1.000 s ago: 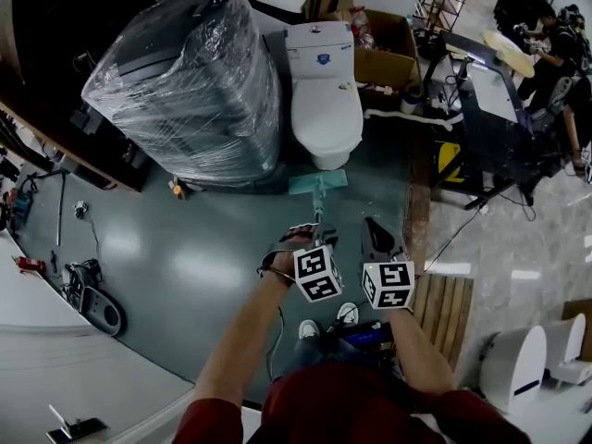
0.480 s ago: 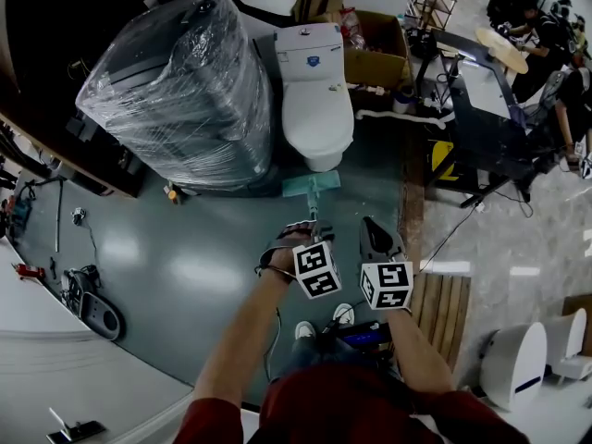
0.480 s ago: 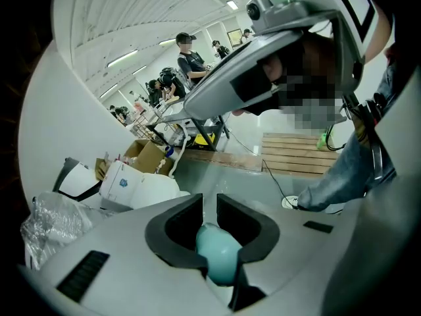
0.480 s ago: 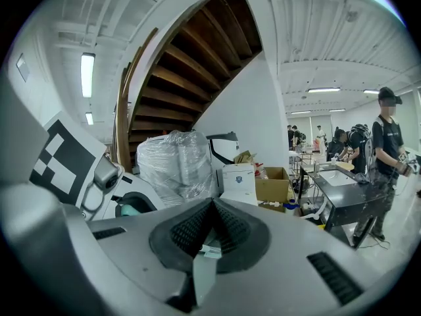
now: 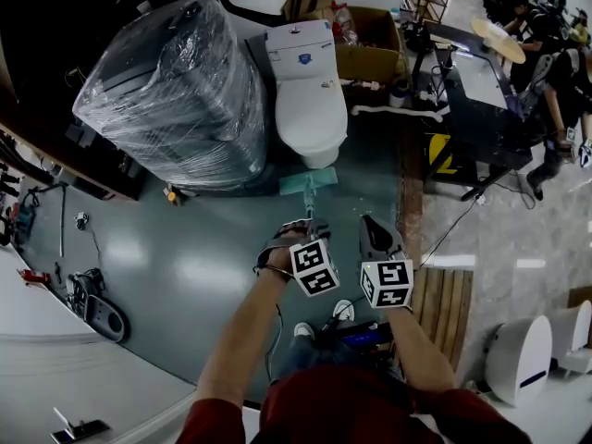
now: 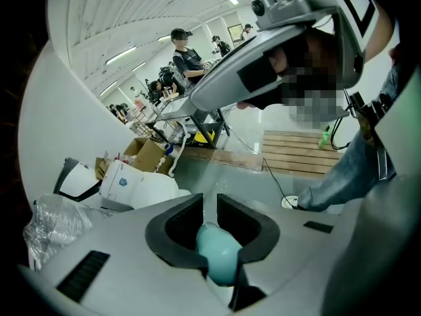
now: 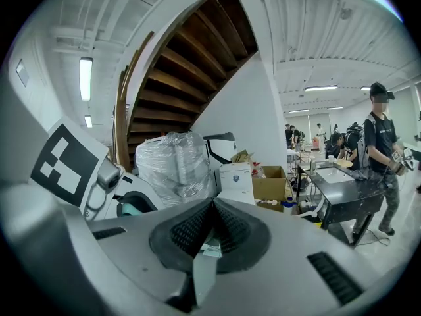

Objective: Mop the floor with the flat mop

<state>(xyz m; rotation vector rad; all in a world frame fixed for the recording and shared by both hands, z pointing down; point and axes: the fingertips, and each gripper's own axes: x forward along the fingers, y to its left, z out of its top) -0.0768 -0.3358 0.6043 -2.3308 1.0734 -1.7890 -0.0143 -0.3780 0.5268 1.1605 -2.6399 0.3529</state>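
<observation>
The teal flat mop (image 5: 308, 184) lay on the grey floor (image 5: 199, 248) before the white toilet (image 5: 308, 109). Its light, stiff, smooth handle end (image 6: 218, 255) was clamped by the left gripper (image 6: 216, 232). The right gripper (image 7: 212, 224), its 2 jaws closed together, was held beside it. A lower second grip was judged steadier.

Bright ceiling strip lights (image 7: 85, 78); glare on floor (image 5: 205, 272) (fisheye-bent edges); corners black

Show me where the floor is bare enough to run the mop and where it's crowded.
Widest bare floor: between the wrapped bundle, the cables at left and the mop. A narrower bare strip lies between the toilet and the brown threshold. Crowded: round the cardboard box and hose beyond that strip.
</observation>
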